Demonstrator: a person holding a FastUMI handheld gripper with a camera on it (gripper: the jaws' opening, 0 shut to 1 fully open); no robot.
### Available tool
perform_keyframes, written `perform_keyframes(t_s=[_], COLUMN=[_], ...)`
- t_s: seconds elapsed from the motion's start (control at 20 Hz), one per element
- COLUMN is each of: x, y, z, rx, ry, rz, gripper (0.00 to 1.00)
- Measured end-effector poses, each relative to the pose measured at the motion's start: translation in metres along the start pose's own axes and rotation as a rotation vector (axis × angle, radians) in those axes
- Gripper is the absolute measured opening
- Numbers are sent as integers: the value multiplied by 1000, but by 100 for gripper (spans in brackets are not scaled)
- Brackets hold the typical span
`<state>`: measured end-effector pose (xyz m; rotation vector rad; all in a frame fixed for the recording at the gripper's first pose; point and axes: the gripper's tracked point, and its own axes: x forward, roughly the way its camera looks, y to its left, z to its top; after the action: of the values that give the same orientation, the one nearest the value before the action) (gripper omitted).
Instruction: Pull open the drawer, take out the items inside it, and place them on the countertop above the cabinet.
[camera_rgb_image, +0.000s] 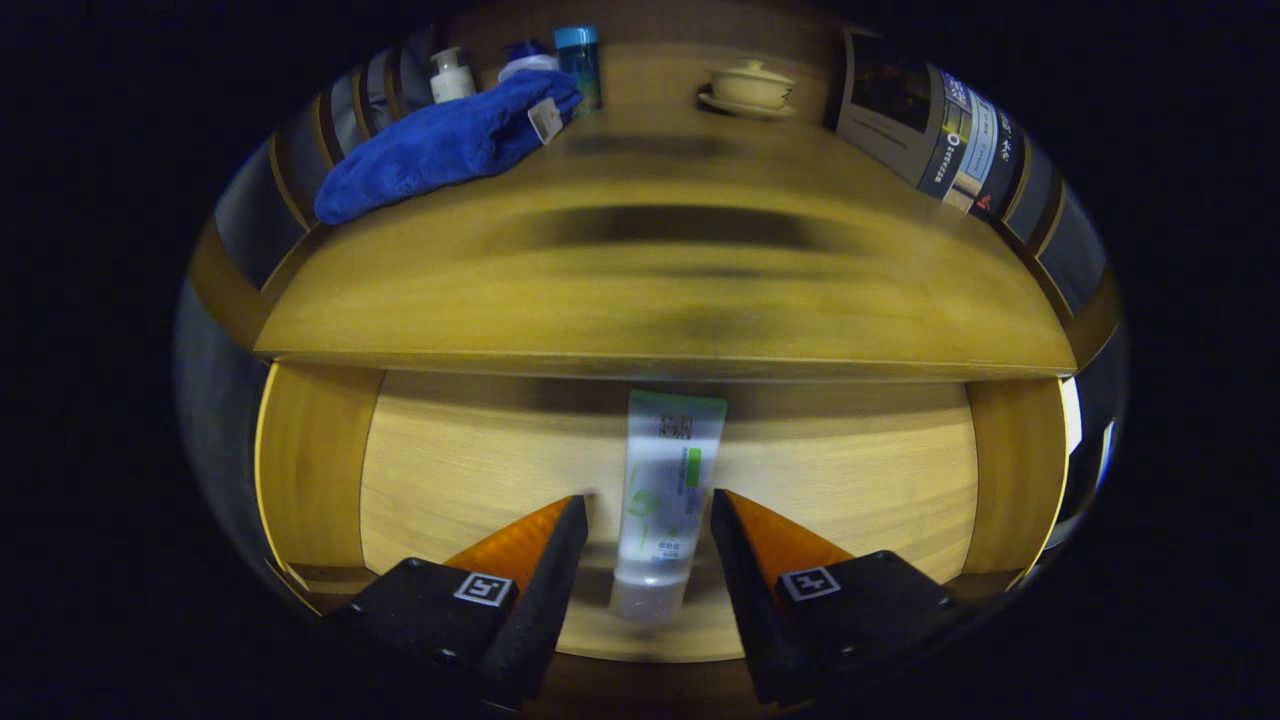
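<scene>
The tube lies flat on the floor of the open drawer, cap end toward me and crimped end pointing back under the edge of the surface. My tool straddles it: the fingers stand apart, one on each side of the tube's lower body, with a visible gap on both sides, so neither finger presses on it.

Step in hand, as I judge it: the drawer is already pulled out, and I am lined up to grasp the tube. The next move calls for closing the fingers evenly on the tube's body, lifting it clear of the drawer, then carrying it up and over the front edge to a bare part of the surface. The tube looks soft, so a moderate squeeze should be enough.

Count inside the drawer: one tube; I see no other item on the part of the drawer floor in view.

Count on the surface, toward the back: one blue cloth, three bottles behind it (a small white one, one with a dark blue cap, one with a light blue cap), and one lidded cup on a saucer.
</scene>
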<state>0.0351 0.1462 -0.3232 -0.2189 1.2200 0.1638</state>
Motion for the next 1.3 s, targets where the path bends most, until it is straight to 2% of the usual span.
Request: perform_keyframes(t_s=[0.1,0.2,0.45,0.65,1.3], x=[4,5,-6,-20,-149], y=[-7,-8,-12,-13,-40], z=[-3,1,3,3,12], rx=[-33,-26,6,47,12], ry=[16,20,20,-8,-182], rz=[-33,-25,-3,29,58], gripper=[75,60,42,42,42])
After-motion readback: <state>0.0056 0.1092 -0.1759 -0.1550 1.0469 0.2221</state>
